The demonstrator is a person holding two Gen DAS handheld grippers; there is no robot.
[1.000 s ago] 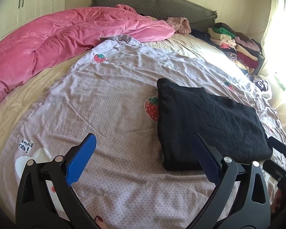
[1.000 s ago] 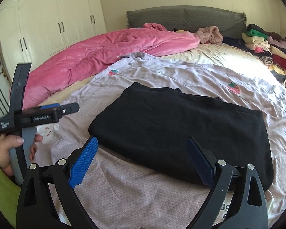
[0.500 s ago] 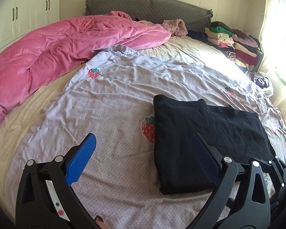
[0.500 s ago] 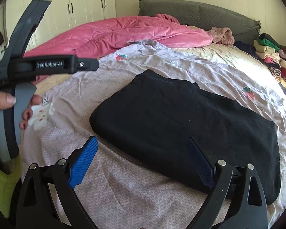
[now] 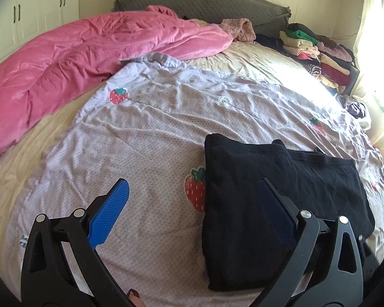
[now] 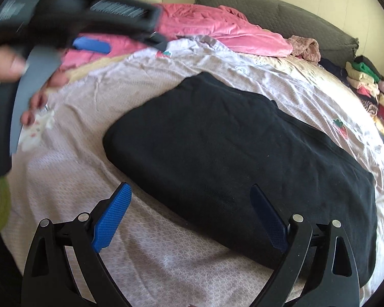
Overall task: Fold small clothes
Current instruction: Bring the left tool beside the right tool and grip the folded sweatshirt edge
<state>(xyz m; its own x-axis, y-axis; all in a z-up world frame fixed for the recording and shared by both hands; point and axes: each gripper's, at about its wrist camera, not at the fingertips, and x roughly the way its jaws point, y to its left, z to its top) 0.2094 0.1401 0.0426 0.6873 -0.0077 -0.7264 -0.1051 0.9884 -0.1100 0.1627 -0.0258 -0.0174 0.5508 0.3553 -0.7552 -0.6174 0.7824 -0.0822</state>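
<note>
A folded black garment [image 5: 268,194] lies flat on the lilac strawberry-print sheet [image 5: 146,133]. My left gripper [image 5: 193,199] hovers open above its left edge, the right finger over the black cloth and the left finger over bare sheet. In the right wrist view the same black garment [image 6: 230,153] fills the middle, and my right gripper [image 6: 190,204] stands open over its near edge with nothing between the fingers. The left gripper's body [image 6: 71,18], blurred, crosses the upper left of that view, held by a hand [image 6: 10,66].
A pink duvet [image 5: 76,53] is heaped along the bed's left and far side. A stack of folded clothes [image 5: 317,51] sits at the far right by the grey headboard [image 5: 199,2]. White wardrobe doors [image 5: 25,18] stand at the left.
The left gripper has risen and swung forward and to the right, so it now blurs across the right wrist view. The right gripper has shifted left over the black garment. Both stay open.
</note>
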